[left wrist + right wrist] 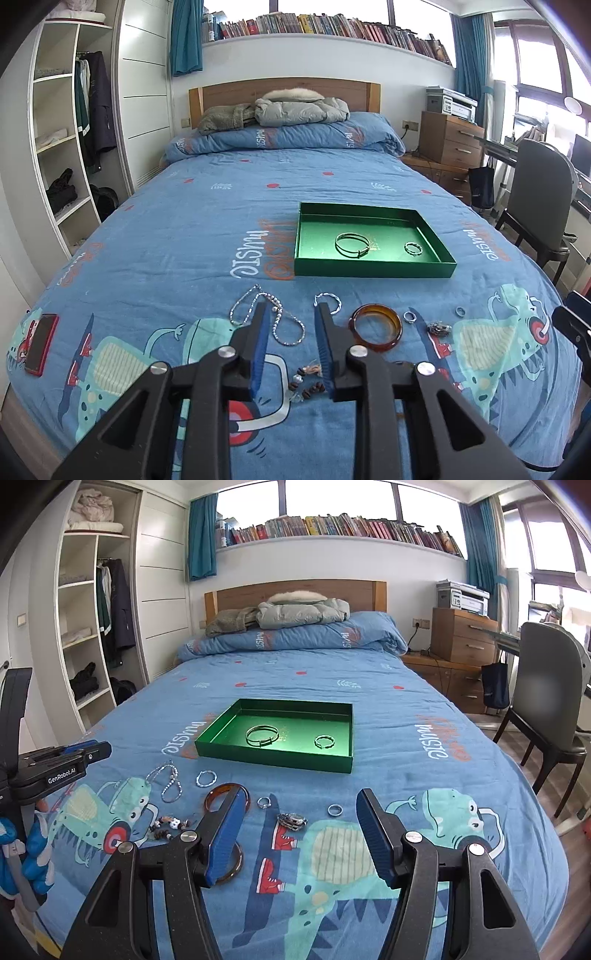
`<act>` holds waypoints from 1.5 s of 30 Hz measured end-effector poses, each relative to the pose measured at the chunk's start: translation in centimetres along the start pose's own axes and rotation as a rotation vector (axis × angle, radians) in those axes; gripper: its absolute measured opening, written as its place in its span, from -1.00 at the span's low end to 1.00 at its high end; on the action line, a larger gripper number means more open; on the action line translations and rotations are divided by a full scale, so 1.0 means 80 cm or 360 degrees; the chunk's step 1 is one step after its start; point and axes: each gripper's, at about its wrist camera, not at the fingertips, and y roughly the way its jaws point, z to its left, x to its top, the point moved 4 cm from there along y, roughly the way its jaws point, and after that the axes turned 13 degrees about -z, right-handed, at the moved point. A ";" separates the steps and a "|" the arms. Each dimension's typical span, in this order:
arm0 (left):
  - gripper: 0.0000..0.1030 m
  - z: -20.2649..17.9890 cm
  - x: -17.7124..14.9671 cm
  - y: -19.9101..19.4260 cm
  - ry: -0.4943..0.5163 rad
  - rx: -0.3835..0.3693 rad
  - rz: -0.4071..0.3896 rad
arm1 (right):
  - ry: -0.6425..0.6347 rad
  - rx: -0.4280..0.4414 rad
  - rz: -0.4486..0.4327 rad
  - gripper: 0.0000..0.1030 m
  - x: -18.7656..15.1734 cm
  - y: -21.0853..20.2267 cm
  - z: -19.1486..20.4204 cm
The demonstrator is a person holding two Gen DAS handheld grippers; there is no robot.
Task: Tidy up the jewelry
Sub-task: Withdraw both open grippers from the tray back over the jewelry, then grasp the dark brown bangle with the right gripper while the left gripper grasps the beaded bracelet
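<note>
Both claws are spread apart and hold nothing: the left claw (pixel 291 314) hangs over the bead necklace (pixel 273 317), which lies at about 11 o'clock from its tips, and the right claw (pixel 301 801) hangs near the amber bangle (pixel 225 801) at its 9 o'clock side. The green tray (pixel 273 757) sits farther up the bed (pixel 406 738) at 12 o'clock, with a big silver bangle (pixel 261 735) and a small ring (pixel 324 741) already inside. Little rings, a watch (pixel 292 819) and loose beads (pixel 306 384) lie between the claws, so they could get bumped.

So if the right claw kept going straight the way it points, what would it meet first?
Probably the bedspread, near the watch and the small ring lying ahead between its open fingers; depth is hard to judge.
</note>
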 end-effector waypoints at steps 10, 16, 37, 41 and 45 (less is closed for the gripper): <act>-0.28 0.025 -0.029 -0.070 -0.0036 0.0008 -0.0023 | 0.0029 0.0010 -0.0037 0.20 -0.007 -0.065 0.001; -0.28 0.059 -0.051 -0.093 -0.0078 0.0038 -0.0001 | 0.0049 0.0023 -0.0041 0.18 -0.014 -0.091 -0.005; -0.28 0.039 -0.119 0.046 -0.0082 -0.0316 0.0395 | 0.0089 0.0261 0.0270 -0.23 -0.088 0.020 0.026; -0.29 0.030 -0.130 0.085 -0.0075 -0.0347 0.0474 | 0.0096 0.0298 0.0336 -0.25 -0.103 0.055 0.034; -0.29 0.024 -0.141 0.116 -0.0075 -0.0360 0.0534 | 0.0083 0.0337 0.0394 -0.25 -0.113 0.086 0.046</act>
